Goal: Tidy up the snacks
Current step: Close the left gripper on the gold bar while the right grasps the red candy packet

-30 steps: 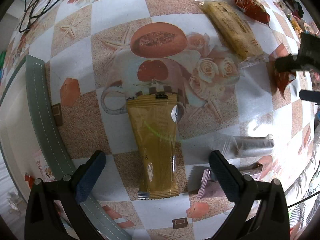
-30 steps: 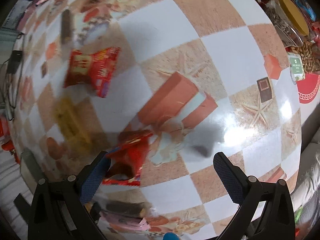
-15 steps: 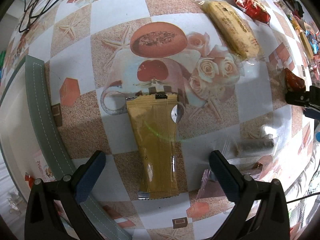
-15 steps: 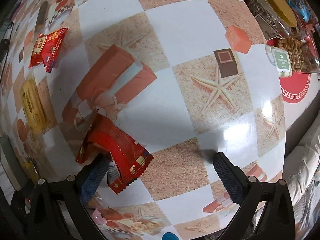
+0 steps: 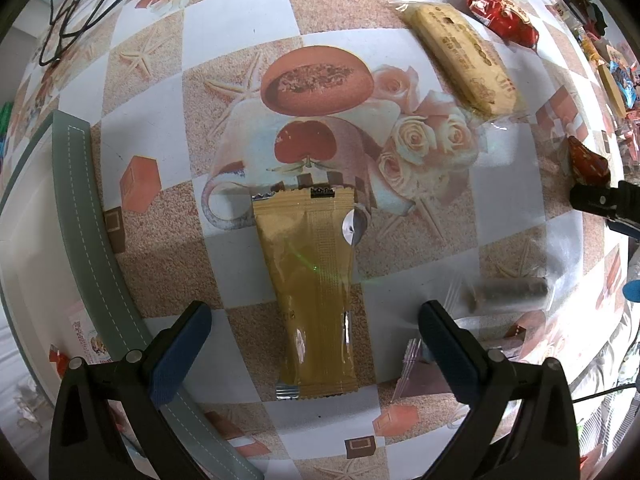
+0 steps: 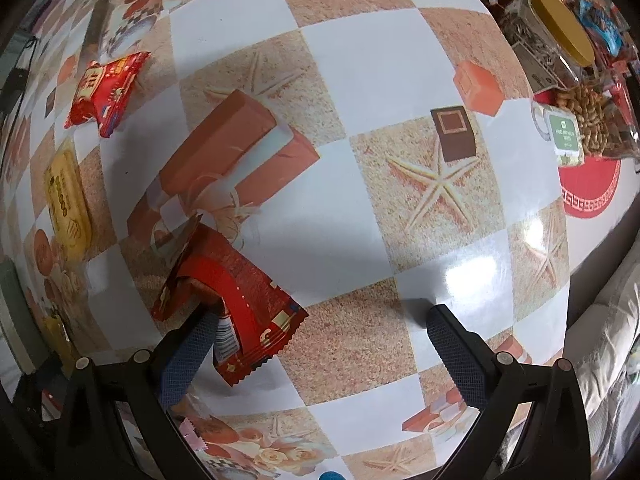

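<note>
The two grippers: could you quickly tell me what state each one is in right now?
Left gripper: open, straddling the tan snack packet on the tablecloth, not gripping it.
Right gripper: open; a red snack packet lies against its left finger, not clamped.

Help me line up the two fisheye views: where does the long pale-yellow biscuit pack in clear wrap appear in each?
Left wrist view: long pale-yellow biscuit pack in clear wrap lies upper right, running diagonally.
Right wrist view: the pack sits at the far left edge, lengthwise, roughly vertical.
Shared landmark: the crinkled red snack bag lies just beyond the pack in both.
</note>
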A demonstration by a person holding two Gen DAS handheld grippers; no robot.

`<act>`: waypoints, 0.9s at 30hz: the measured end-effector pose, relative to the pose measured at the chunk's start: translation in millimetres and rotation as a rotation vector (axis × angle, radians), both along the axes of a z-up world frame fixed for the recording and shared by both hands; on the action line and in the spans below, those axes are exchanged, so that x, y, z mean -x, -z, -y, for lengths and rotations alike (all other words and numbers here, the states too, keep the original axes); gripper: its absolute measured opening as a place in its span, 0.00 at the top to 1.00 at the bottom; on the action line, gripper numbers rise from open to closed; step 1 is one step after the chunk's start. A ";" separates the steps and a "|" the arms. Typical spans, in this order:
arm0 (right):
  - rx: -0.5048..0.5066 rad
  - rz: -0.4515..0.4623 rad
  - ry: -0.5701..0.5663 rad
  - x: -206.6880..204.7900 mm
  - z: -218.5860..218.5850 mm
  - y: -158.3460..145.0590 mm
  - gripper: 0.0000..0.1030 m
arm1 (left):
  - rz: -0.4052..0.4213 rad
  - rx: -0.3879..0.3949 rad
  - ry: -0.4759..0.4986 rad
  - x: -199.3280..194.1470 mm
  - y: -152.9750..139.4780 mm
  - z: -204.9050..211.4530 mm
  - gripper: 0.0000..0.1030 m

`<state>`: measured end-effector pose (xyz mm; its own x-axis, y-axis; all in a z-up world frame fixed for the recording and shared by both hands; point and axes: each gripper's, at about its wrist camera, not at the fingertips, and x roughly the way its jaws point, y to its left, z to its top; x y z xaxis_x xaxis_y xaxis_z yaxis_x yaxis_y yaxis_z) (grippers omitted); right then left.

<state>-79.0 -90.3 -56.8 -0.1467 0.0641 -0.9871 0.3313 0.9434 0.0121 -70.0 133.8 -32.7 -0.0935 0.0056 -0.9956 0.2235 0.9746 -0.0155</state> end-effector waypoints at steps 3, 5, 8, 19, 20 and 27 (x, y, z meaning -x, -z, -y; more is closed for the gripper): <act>0.006 0.013 -0.013 1.4 -3.6 -1.6 0.00 | 0.000 0.000 0.000 0.3 -0.1 0.1 0.00; 0.005 0.006 -0.022 0.6 -7.2 -3.0 0.00 | 0.001 0.000 0.000 0.4 0.0 0.0 0.00; 0.007 -0.003 -0.066 -4.5 -13.6 -2.4 0.00 | 0.005 0.001 0.001 1.6 0.0 -0.1 0.00; 0.004 0.017 -0.223 -19.4 -46.0 -10.6 0.13 | -0.030 -0.006 -0.013 -2.6 0.2 -0.2 0.01; 0.005 0.028 -0.243 -20.4 -50.1 -15.1 0.23 | -0.034 -0.005 -0.010 -3.6 -0.7 0.5 0.03; -0.016 0.063 -0.267 -26.9 -58.5 -32.0 0.73 | 0.023 0.009 0.036 -4.2 -23.9 5.6 0.75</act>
